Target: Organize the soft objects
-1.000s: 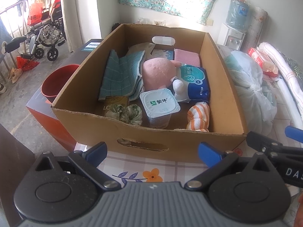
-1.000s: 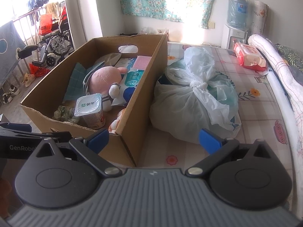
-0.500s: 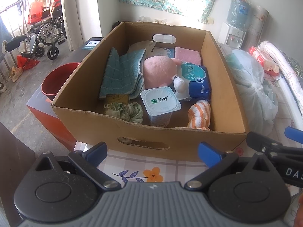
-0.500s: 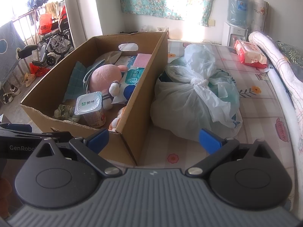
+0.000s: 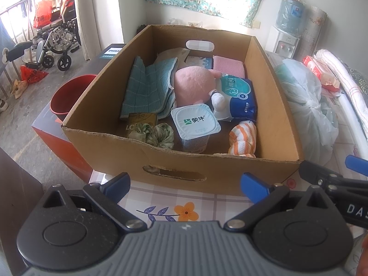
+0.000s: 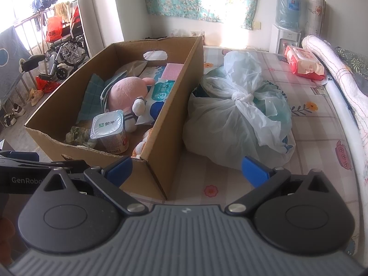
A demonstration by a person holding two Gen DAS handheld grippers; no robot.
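A cardboard box (image 5: 174, 163) stands on the bed in front of me. Inside lie a pink plush toy (image 5: 192, 87), a teal cloth (image 5: 147, 92), a green scrunchie (image 5: 153, 134), an orange striped sock roll (image 5: 243, 141), a blue tissue pack (image 5: 239, 94), a pink cloth (image 5: 227, 66) and a yogurt cup (image 5: 195, 124). My left gripper (image 5: 185, 184) is open and empty, just short of the box's near wall. My right gripper (image 6: 186, 169) is open and empty at the box's near right corner (image 6: 156, 174). The plush toy (image 6: 127, 92) also shows there.
A tied white plastic bag (image 6: 239, 112) lies right of the box on the flowered bed sheet (image 6: 310, 133). A red wipes pack (image 6: 306, 62) and a rolled quilt (image 6: 338, 73) lie at the far right. A red bucket (image 5: 69, 94) and a wheelchair (image 5: 55, 43) stand on the left.
Both grippers have drawn slightly nearer and higher over the box. Both stay open and empty. Nothing in the box has moved.
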